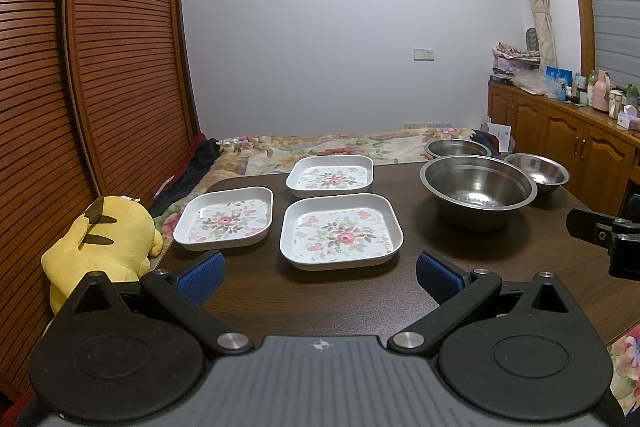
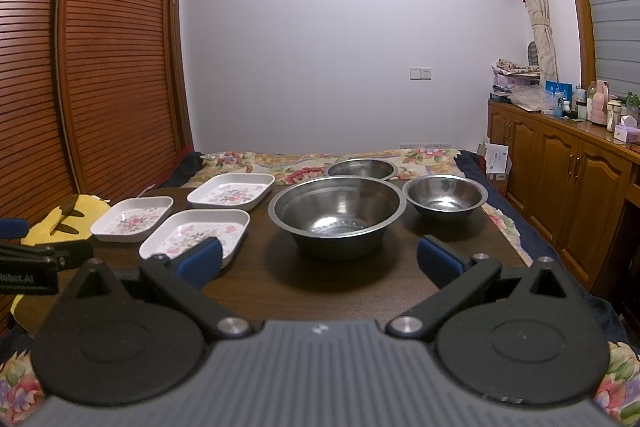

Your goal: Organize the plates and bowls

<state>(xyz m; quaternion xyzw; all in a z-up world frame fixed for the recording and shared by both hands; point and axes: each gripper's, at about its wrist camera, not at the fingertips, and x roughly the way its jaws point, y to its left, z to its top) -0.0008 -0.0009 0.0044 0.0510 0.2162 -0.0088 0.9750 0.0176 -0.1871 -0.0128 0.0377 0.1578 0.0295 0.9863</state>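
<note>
Resting on dark table point(image 1: 320, 299), three floral square plates point(image 1: 341, 231), three steel bowls point(image 2: 335, 213), both jaws released, empty.

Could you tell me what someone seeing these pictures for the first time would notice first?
Most likely the dishes on the dark wooden table: three square floral plates laid separately on its left half, and three steel bowls grouped on its right, the largest nearest the camera. Next, a yellow plush toy lies off the table's left edge. The left claw and right claw both stand open and empty in the foreground.
</note>
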